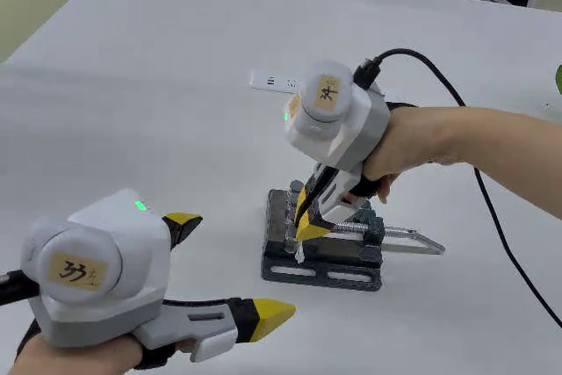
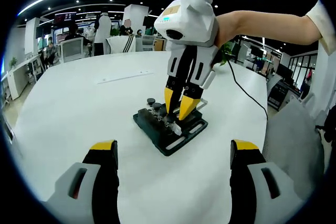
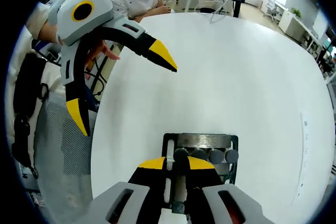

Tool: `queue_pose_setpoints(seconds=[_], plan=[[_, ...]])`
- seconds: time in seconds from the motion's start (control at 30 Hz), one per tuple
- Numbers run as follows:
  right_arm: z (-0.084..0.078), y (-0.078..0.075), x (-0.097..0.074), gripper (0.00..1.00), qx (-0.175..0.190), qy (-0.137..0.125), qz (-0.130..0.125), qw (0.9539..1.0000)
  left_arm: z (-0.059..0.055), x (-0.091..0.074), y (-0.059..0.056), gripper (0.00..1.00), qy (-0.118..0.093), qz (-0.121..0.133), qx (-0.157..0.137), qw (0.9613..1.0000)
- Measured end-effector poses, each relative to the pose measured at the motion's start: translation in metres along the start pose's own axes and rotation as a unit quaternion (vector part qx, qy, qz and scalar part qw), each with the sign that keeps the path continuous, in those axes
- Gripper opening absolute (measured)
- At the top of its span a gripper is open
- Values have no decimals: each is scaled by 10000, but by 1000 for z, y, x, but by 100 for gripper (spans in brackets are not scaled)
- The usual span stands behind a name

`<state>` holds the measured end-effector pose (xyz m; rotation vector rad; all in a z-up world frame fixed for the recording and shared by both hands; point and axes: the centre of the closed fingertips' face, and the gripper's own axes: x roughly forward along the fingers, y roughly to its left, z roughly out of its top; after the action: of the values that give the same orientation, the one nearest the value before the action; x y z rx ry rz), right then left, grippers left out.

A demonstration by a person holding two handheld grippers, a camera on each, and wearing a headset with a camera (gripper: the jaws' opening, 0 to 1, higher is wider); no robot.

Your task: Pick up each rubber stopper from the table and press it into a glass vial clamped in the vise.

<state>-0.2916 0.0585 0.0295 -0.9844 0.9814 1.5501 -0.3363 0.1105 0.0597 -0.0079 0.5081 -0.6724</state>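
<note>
While the right gripper [image 1: 304, 227] stood over the vise [image 1: 327, 263], its jaws were drawn narrow onto the dark stopper [image 3: 181, 156] at the end of the clamped row of vials [image 3: 215, 157]. How deep that stopper sat was hidden. The left gripper [image 1: 230, 263] hovered well apart above the white surface [image 1: 158, 85], jaws wide and holding nothing. As I judged it, the risk was a slanted push. Pressing off-axis could seat the stopper crooked, or crack the glass in its clamp.
</note>
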Motion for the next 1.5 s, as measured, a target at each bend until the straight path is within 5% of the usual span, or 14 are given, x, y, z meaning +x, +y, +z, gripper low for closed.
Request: queue_pose_setpoints(seconds=[0.27,0.43,0.7,0.97,1.03,1.17,1.5], plan=[[-28,9,-6,36,257,-380,-408,9981,-5,-2,0,87,61,-32,28,10000],[-38,14,-11,50,656,-873,-784,9909,-4,-2,0,87,50,-59,56,10000],[-59,24,-24,78,1266,-1581,-1451,9685,-7,-4,7,88,63,-70,34,9999],[-79,42,-39,96,2000,-2333,-1958,9312,-11,-9,9,88,95,-54,61,9999],[-86,50,-39,99,2082,-2352,-1996,9282,-12,-11,10,88,114,-42,69,9999],[-99,58,-37,99,2410,-2487,-2117,9139,-14,-13,12,89,120,-23,74,9999],[-113,74,-36,99,2758,-2678,-2213,8963,-18,-16,14,92,165,24,55,9998]])
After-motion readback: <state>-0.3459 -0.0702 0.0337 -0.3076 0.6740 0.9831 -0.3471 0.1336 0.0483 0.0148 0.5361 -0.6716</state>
